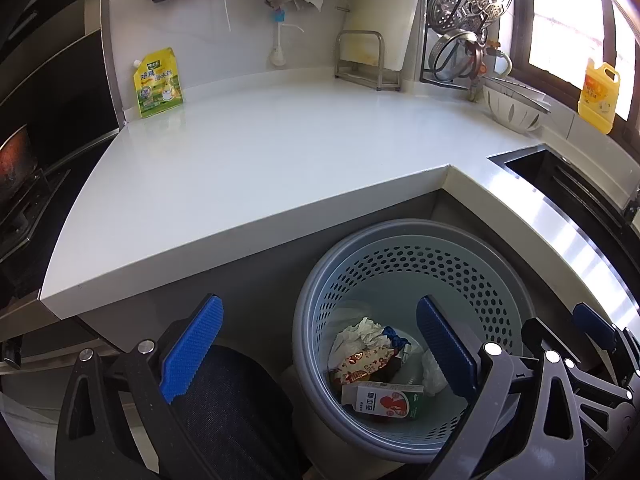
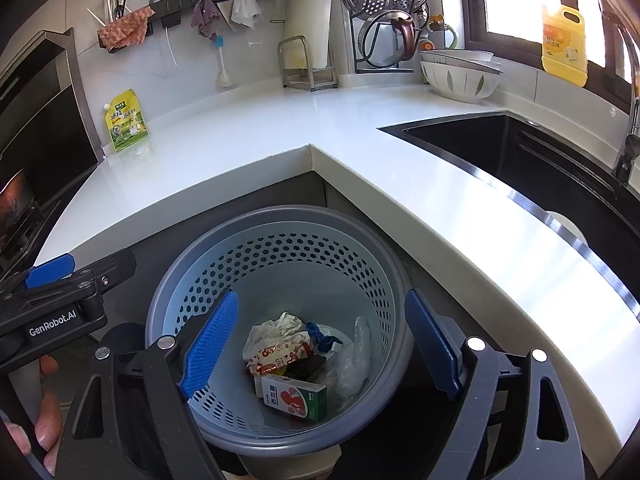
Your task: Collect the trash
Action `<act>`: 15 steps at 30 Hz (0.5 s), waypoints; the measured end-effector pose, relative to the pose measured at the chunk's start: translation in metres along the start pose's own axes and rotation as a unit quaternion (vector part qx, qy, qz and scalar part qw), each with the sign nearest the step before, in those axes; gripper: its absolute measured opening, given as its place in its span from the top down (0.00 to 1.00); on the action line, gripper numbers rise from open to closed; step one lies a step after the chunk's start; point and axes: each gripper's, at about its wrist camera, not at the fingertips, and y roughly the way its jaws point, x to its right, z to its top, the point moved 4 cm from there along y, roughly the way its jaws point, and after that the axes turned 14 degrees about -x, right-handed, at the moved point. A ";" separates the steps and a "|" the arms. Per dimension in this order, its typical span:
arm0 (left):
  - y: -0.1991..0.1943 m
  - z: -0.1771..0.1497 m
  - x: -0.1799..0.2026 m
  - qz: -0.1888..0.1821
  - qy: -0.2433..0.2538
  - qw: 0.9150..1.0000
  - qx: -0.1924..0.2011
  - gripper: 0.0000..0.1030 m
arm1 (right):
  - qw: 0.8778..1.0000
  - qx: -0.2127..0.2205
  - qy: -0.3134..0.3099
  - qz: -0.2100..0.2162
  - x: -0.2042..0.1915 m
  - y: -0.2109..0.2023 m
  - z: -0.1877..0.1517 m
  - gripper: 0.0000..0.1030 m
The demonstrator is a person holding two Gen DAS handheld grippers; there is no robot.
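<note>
A round grey perforated waste bin (image 2: 280,216) stands on the floor in the inner corner of the white counter (image 2: 248,132). Inside lie crumpled paper (image 2: 280,326), a red-and-white snack wrapper (image 2: 276,356), a small drink carton (image 2: 298,398) and a clear plastic bag (image 2: 354,360). My right gripper (image 2: 322,344) hangs open above the bin's mouth, nothing between its blue pads. My left gripper (image 1: 320,348) is open too and holds nothing. It straddles the bin's (image 1: 400,226) left rim, with dark denim (image 1: 232,408) under it. A hand (image 2: 46,408) holds the left gripper's handle.
A yellow-green spout pouch (image 1: 158,82) stands at the counter's back left. A black sink (image 2: 520,152) lies to the right, with a white colander (image 2: 460,76) and a yellow detergent bottle (image 2: 564,46) behind it. A stove with a pan (image 1: 16,168) is at the far left.
</note>
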 end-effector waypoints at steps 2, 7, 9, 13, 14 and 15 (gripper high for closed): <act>0.000 0.000 0.000 0.000 0.000 1.000 -0.001 0.07 | 1.000 0.000 -0.001 0.001 0.000 0.000 0.000 0.21; 0.000 -0.002 0.000 0.000 0.001 1.000 -0.002 0.06 | 1.000 0.001 -0.002 0.000 0.000 -0.001 0.000 0.20; 0.001 -0.002 0.000 -0.001 0.000 1.000 -0.004 0.06 | 1.000 0.002 -0.002 0.000 0.000 -0.001 0.001 0.20; 0.002 -0.003 0.000 0.002 0.001 1.000 -0.007 0.06 | 1.000 0.003 -0.001 0.003 -0.001 -0.001 0.000 0.20; 0.002 -0.003 0.000 0.002 0.001 1.000 -0.007 0.06 | 1.000 0.003 -0.001 0.001 -0.001 -0.001 0.001 0.20; 0.003 -0.004 0.000 0.003 0.001 1.000 -0.007 0.06 | 1.000 0.003 -0.001 -0.001 -0.001 -0.001 0.001 0.20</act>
